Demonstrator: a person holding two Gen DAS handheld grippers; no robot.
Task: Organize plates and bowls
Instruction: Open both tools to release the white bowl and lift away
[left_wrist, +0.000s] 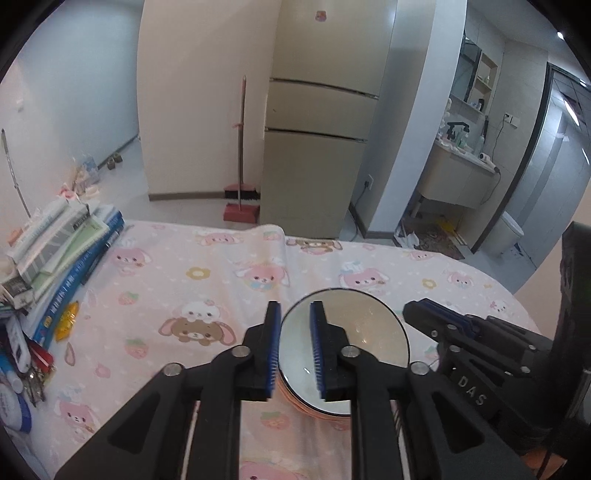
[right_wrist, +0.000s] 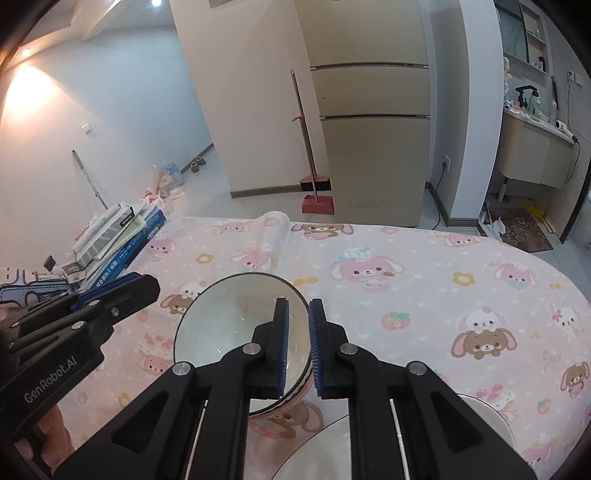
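A round white bowl with a dark rim and pink outside (left_wrist: 364, 332) is seen on the desk covered with a pink cartoon-animal cloth (left_wrist: 177, 288). The left gripper (left_wrist: 293, 347) straddles the bowl's left rim with its blue-padded fingers slightly apart, not pressing on it. The right gripper (right_wrist: 298, 347) straddles the right rim, its fingers clamped on it. White dishes (right_wrist: 487, 417) lie nearby.

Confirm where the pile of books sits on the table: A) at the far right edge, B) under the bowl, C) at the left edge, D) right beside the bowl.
C: the pile of books lies at the left edge of the pink tablecloth, well apart from the bowl.
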